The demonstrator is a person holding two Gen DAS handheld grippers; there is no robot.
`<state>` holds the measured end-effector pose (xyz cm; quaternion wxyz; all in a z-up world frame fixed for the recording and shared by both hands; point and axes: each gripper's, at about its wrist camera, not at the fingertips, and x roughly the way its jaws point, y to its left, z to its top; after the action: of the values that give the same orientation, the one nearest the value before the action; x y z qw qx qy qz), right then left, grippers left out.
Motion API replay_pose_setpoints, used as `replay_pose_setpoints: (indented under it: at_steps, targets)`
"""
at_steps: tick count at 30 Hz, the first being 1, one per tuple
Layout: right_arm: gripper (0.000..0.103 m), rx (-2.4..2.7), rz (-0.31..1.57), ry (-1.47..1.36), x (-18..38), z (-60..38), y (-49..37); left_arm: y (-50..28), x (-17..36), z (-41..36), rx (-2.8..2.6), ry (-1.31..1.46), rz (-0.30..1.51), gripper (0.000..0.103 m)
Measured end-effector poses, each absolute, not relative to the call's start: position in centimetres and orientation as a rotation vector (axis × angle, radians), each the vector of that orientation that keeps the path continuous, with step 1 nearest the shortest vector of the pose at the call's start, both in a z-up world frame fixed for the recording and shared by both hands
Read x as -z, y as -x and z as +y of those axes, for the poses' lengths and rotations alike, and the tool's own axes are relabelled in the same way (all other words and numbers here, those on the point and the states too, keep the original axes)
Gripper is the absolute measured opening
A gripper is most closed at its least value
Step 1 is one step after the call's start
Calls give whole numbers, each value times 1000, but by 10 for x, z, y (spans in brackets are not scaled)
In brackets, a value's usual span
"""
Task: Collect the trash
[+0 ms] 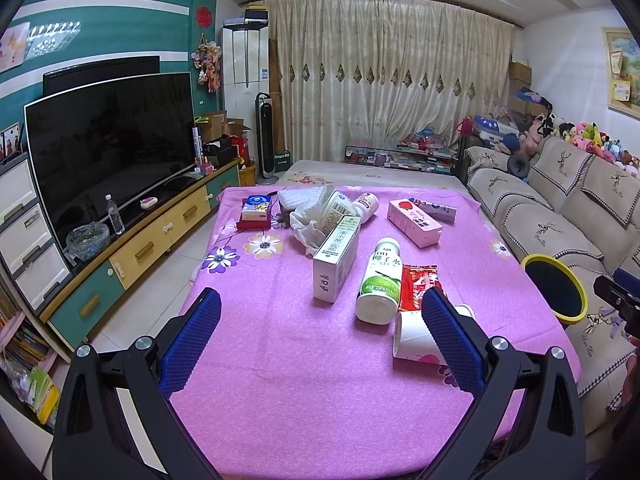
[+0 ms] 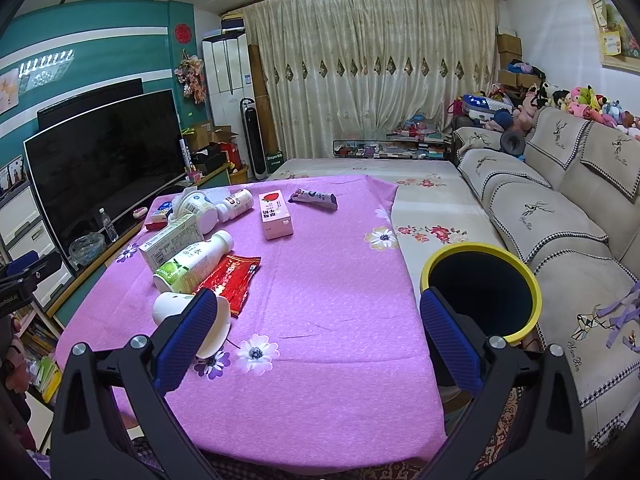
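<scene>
Trash lies on a table under a pink flowered cloth (image 1: 280, 360) (image 2: 340, 280). A paper cup (image 1: 416, 336) (image 2: 192, 316) lies on its side nearest me. Behind it are a green-and-white bottle (image 1: 380, 280) (image 2: 196, 260), a red wrapper (image 1: 418, 286) (image 2: 232, 280) and a white carton (image 1: 336, 260) (image 2: 172, 240). Farther back are a pink carton (image 1: 414, 222) (image 2: 275, 216), a tube (image 1: 438, 210) (image 2: 314, 199), a tub (image 1: 336, 210) (image 2: 198, 208) and crumpled tissue (image 1: 306, 232). My left gripper (image 1: 322, 294) and right gripper (image 2: 318, 294) hover open and empty above the near edge. A yellow-rimmed bin (image 1: 554, 292) (image 2: 480, 292) stands right of the table.
A large TV (image 1: 112, 148) on a low cabinet (image 1: 152, 240) runs along the left. A beige sofa (image 2: 560, 220) lines the right side, close behind the bin. A flowered mat (image 2: 432, 216) lies beyond the table. A tissue pack on a red box (image 1: 256, 208) sits at the table's far left.
</scene>
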<state>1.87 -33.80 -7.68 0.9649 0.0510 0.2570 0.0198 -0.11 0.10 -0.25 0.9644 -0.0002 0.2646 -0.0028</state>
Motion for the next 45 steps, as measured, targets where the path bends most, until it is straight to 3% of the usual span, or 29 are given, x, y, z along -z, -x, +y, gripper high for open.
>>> replay_pose_setpoints:
  at_steps: [45]
  targets:
    - [97, -106, 560, -94, 87, -336, -43, -6, 9, 5, -3, -2, 548, 99]
